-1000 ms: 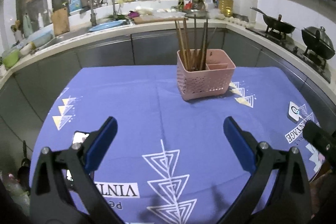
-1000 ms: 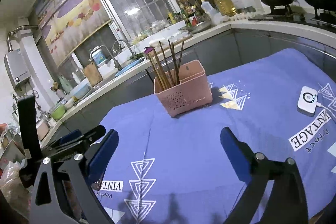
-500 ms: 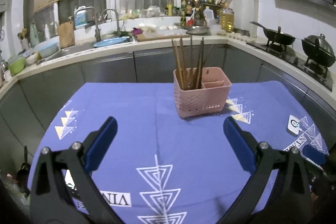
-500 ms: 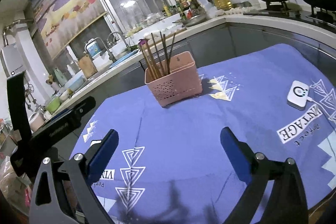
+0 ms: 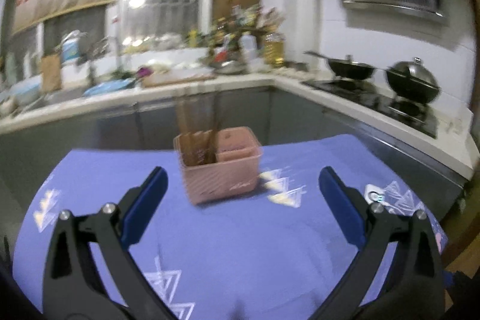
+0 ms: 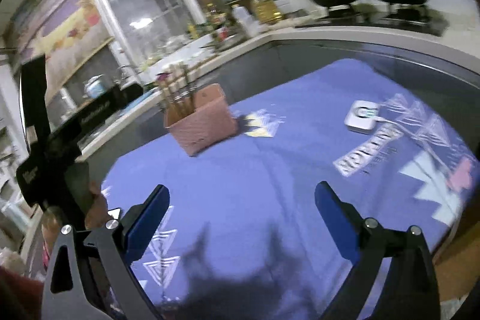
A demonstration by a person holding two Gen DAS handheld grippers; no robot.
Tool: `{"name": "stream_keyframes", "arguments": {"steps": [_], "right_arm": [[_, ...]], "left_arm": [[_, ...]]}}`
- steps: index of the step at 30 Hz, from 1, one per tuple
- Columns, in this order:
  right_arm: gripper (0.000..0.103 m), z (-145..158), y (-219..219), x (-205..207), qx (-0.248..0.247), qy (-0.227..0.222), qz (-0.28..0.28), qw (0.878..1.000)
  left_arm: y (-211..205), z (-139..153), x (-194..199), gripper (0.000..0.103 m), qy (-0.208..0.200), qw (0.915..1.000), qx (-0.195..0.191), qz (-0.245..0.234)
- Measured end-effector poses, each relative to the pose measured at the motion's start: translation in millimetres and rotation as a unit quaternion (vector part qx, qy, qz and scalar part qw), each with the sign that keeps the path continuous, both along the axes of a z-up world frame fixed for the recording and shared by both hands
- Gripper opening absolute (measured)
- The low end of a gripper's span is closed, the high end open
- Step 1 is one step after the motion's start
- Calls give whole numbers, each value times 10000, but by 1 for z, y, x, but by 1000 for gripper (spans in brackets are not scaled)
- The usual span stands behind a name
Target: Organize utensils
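Observation:
A pink perforated utensil basket (image 5: 220, 167) stands on the blue tablecloth (image 5: 228, 245), with several brown chopsticks (image 5: 193, 125) upright in its left compartment. It also shows in the right wrist view (image 6: 204, 122) with the chopsticks (image 6: 177, 89). My left gripper (image 5: 241, 185) is open and empty, raised above the table short of the basket. My right gripper (image 6: 241, 200) is open and empty, well back from the basket. The left gripper's body (image 6: 51, 140) shows at the left of the right wrist view. Both views are blurred.
A small white device (image 6: 361, 117) with a cable lies on the cloth at the right, also in the left wrist view (image 5: 373, 192). A cluttered counter (image 5: 168, 80) with a sink runs behind the table. Two woks (image 5: 411, 83) sit on the stove at the right.
Both grippers have lifted and tilted upward; the views now show more wall and the range hood. The basket and chopsticks have not moved. Both grippers stay open.

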State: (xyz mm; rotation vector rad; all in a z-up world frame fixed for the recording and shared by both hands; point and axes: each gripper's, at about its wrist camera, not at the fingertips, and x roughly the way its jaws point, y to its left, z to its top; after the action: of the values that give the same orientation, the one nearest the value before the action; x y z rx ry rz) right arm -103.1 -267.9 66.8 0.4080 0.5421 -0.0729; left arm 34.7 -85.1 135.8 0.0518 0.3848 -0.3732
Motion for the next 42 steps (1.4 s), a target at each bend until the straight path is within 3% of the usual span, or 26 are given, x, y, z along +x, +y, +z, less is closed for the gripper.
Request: {"name": "stream_keyframes", "arguments": {"steps": [7, 18, 29, 34, 42], "right_arm": [[96, -5, -3, 1, -212, 152, -352, 9990], [90, -18, -13, 7, -139, 304, -294, 9990], [83, -14, -10, 0, -159, 256, -280, 9992], [82, -14, -9, -1, -140, 276, -267, 9992], [82, -14, -4, 3, -209, 371, -192, 9989]], "left_arm": [[-23, -7, -7, 97, -377, 9972, 403, -498], [-18, -24, 20, 97, 225, 9986, 391, -282], [-13, -20, 13, 97, 278, 9987, 311, -300], [-12, -22, 15, 97, 277, 9981, 514, -220], [-8, -40, 21, 97, 634, 9950, 582, -508]]}}
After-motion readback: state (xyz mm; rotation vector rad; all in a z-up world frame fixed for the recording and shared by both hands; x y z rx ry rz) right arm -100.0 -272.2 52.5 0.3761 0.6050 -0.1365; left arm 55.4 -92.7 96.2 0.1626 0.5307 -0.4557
